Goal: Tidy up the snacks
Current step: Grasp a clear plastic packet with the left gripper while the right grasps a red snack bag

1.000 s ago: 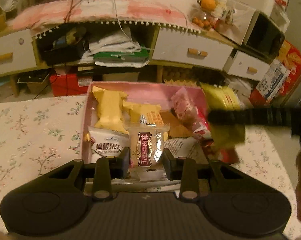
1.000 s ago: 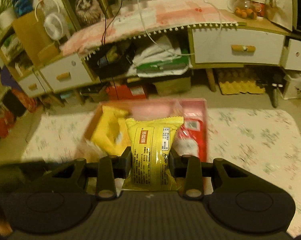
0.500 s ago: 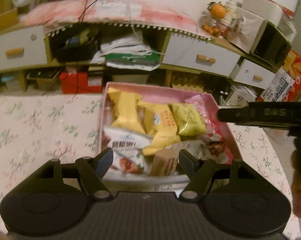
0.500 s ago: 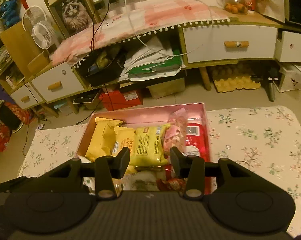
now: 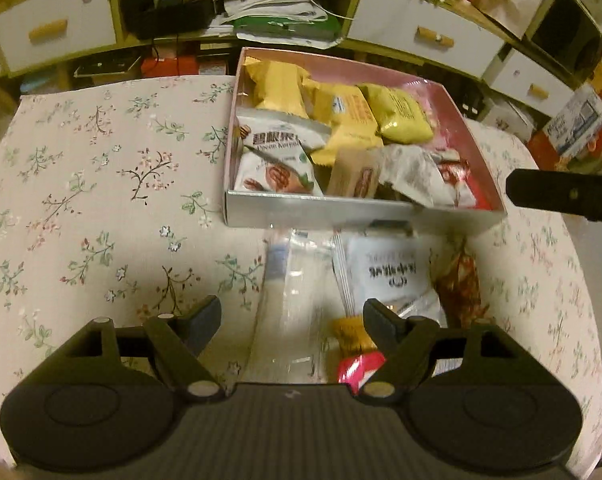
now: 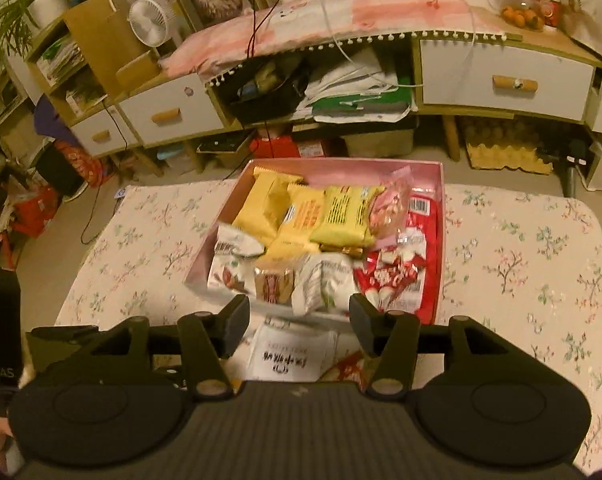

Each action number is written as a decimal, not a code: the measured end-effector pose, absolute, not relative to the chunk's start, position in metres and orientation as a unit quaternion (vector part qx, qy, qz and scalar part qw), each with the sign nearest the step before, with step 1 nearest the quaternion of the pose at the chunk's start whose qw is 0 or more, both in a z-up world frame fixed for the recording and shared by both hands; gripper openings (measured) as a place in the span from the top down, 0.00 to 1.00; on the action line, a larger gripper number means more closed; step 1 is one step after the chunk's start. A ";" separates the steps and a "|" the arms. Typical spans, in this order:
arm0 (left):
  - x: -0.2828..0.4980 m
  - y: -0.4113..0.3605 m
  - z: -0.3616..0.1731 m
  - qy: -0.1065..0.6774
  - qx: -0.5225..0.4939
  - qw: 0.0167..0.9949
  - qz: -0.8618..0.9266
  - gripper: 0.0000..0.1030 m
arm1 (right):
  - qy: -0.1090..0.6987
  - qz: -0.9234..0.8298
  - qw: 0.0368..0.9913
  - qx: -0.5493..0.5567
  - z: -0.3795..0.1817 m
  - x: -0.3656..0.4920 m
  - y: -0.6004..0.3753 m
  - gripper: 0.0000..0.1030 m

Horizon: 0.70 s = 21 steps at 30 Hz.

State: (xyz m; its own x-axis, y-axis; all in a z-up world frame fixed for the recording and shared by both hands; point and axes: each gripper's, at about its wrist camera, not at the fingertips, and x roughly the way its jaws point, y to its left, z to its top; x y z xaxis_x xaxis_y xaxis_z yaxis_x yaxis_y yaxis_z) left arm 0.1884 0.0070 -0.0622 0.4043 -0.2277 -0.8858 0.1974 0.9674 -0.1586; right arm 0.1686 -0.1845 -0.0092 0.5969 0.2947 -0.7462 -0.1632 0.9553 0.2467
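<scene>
My left gripper [image 5: 291, 320] and right gripper [image 6: 299, 316] are both opening, empty. The white packet [image 5: 385, 272] lies before the box [image 5: 341, 212]: light, crinkly, slippery; grip its sealed edge.

Worktop [image 5: 101, 200] covered by a floral cloth. Pink box [image 5: 361, 214] sits directly on it toward the far edge, packed with snack packets. Just in front of the box, loose on the cloth: clear packet [image 5: 297, 280], white packet [image 5: 385, 272] with printed characters, red-patterned packet [image 5: 459, 280], small yellow-and-red sweet [image 5: 353, 340]. Rest of the cloth bare on both sides
</scene>
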 end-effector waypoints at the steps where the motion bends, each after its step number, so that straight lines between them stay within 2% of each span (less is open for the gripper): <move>1: 0.186 0.007 -0.063 0.530 -0.013 0.838 -0.127 0.19 | 0.431 0.128 0.890 0.079 -0.011 0.167 -0.184 0.50; 14: 0.185 0.003 -0.084 0.526 0.008 0.842 -0.115 0.21 | 0.485 0.101 0.868 0.042 -0.066 0.163 -0.186 0.51; 16: 0.186 0.002 -0.088 0.526 0.007 0.843 -0.109 0.26 | 0.489 0.096 0.866 0.041 -0.073 0.163 -0.186 0.51; 19: 0.187 0.001 -0.093 0.529 0.005 0.841 -0.112 0.38 | 0.495 0.092 0.864 0.028 -0.081 0.162 -0.184 0.53; 21: 0.187 0.000 -0.096 0.535 0.012 0.837 -0.116 0.54 | 0.495 0.093 0.864 0.019 -0.085 0.161 -0.182 0.53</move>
